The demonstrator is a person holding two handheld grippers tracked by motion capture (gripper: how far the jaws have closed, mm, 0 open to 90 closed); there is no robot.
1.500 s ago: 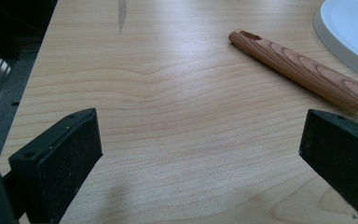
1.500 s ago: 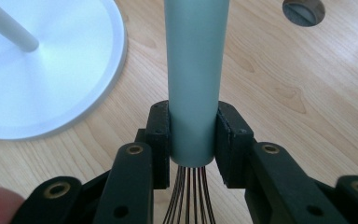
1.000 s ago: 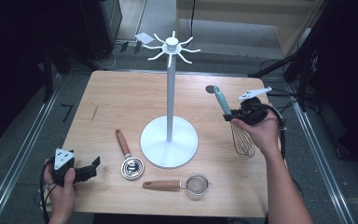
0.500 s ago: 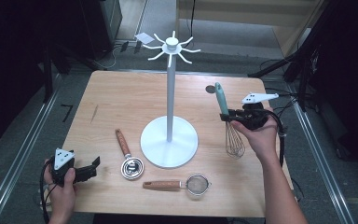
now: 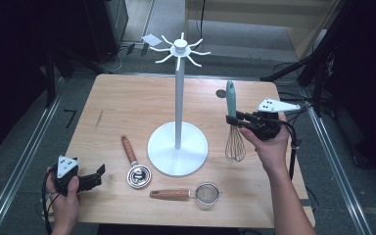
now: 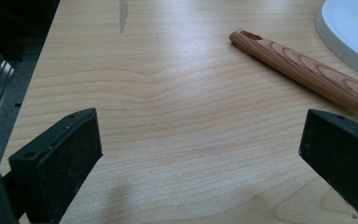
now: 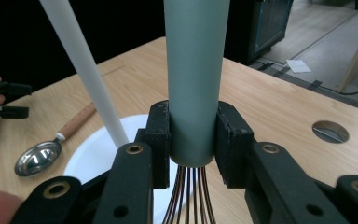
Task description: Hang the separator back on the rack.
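A whisk (image 5: pixel 233 120) with a teal handle (image 7: pixel 193 74) hangs upright in the air right of the white stand, wires down. My right gripper (image 5: pixel 236 117) is shut on the lower end of that handle; its pads (image 7: pixel 160 135) press both sides. The white utensil stand (image 5: pixel 177 98) rises from a round base (image 5: pixel 176 149) at the table's middle, with hooks on top. My left gripper (image 5: pixel 95 177) rests at the table's front left corner, jaws open over bare wood, nothing between its pads (image 6: pixel 70 154).
A spoon with a wooden handle (image 5: pixel 132 161) lies left of the stand's base; that handle (image 6: pixel 303 72) shows ahead of my left gripper. A small strainer (image 5: pixel 196 193) with a wooden handle lies near the front edge. A round hole (image 5: pixel 221 93) sits in the tabletop behind the whisk.
My right gripper has lifted the whisk off the table and carried it left toward the stand, turning it upright. The left gripper has kept still.
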